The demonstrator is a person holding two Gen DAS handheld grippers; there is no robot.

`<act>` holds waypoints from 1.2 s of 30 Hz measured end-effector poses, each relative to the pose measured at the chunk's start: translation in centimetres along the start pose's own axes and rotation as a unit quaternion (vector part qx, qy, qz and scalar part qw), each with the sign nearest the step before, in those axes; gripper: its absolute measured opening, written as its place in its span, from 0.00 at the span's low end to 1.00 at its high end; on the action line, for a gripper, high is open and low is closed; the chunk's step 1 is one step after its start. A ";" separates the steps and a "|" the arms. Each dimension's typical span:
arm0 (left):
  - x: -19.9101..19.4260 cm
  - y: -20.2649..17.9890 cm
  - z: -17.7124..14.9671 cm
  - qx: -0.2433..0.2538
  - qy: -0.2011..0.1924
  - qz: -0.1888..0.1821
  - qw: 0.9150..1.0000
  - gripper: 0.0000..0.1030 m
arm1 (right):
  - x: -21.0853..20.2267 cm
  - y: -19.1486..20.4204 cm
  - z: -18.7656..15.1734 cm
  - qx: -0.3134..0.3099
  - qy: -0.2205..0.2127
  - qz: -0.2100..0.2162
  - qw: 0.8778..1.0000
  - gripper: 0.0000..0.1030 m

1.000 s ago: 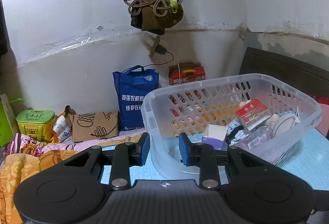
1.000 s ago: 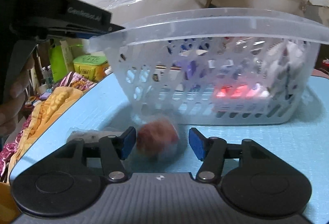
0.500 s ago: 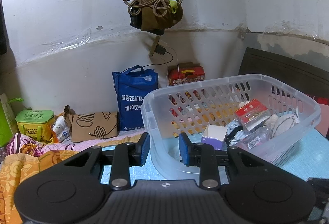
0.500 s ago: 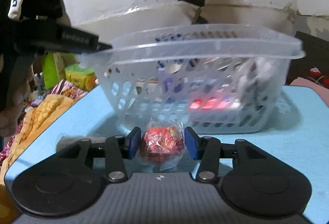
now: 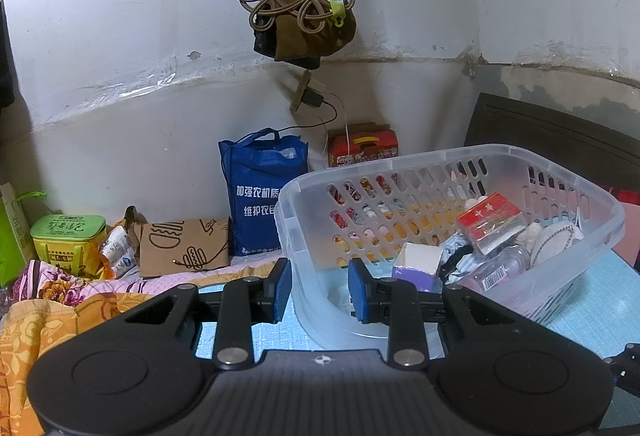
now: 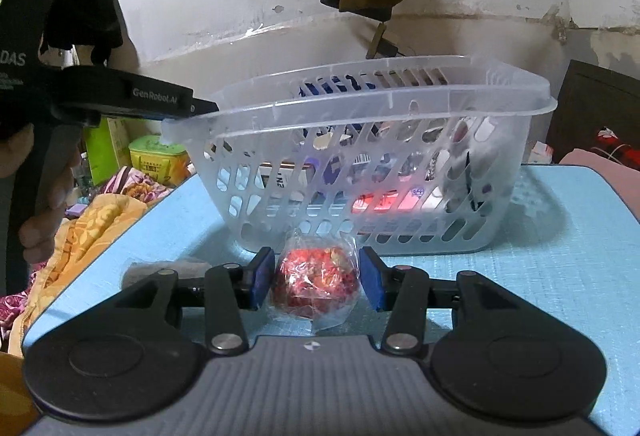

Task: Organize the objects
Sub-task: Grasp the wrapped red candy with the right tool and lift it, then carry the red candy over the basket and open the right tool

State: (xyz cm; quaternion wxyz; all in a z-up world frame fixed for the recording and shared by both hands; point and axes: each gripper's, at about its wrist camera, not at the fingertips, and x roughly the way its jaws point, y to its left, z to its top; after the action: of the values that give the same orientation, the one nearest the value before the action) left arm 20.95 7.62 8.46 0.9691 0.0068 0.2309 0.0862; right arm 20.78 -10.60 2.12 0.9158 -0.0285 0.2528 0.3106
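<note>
**Gripping a wrapped red ball beside the basket**

Clamping from both sides, the right gripper [image 6: 316,278] holds a round red ball in crinkled clear wrap [image 6: 315,286], its blue pads pressed against the wrapper. The ball's surface is lumpy, bright red flecked with pale yellow, and the glossy film bunches loose above and below it. It sits over the pale blue, finely textured mat [image 6: 560,276], near the mat's front edge and just in front of the basket's long wall.

The basket [image 6: 400,107] is translucent, frosted plastic, rectangular with rounded corners, a rolled rim and rows of slanted slots in its walls. It stands towards the mat's far edge. The left gripper [image 5: 319,290] is closed on the basket's corner rim, one pad outside the wall and one inside. In the basket lie a red and white carton [image 5: 490,222], a small purple open box [image 5: 416,264] and a clear bottle with a barcode label [image 5: 500,270], heaped at the right end.

Beyond the mat's left edge, a floral orange blanket [image 6: 96,220] is rumpled.
</note>
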 end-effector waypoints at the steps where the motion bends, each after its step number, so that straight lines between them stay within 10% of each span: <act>1: 0.0 0.0 0.0 0.000 0.000 0.000 1.000 0.34 | -0.1 0.0 0.0 0.001 -0.001 0.001 1.000 0.48; 14: -0.1 -0.1 0.0 0.002 -0.001 0.004 1.000 0.34 | -7.0 -0.3 4.8 -0.003 -0.114 0.041 0.993 0.49; 25: -0.2 -0.1 0.1 0.002 0.000 0.002 1.000 0.34 | 3.4 -0.7 13.7 -0.029 -0.009 -0.006 1.000 0.49; 31: -0.2 0.0 0.0 0.002 -0.001 0.001 1.000 0.34 | 7.3 -0.7 13.3 -0.039 0.021 -0.029 0.999 0.50; 32: -0.1 0.0 0.0 0.002 -0.001 0.001 1.000 0.34 | 7.5 -1.0 13.3 -0.037 0.018 -0.029 0.999 0.52; 34: 0.0 0.1 0.0 0.001 0.000 0.000 1.000 0.34 | 7.4 -1.5 13.2 -0.033 0.009 -0.038 0.999 0.96; 36: 0.0 0.1 -0.1 0.001 -0.001 0.000 1.000 0.34 | 6.3 -2.0 13.1 -0.027 -0.034 -0.057 0.997 1.00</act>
State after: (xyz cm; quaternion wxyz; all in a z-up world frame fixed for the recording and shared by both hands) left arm 20.88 7.66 8.42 0.9692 0.0075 0.2304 0.0862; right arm 32.04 -5.96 10.33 0.9392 -0.0567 0.2108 0.2650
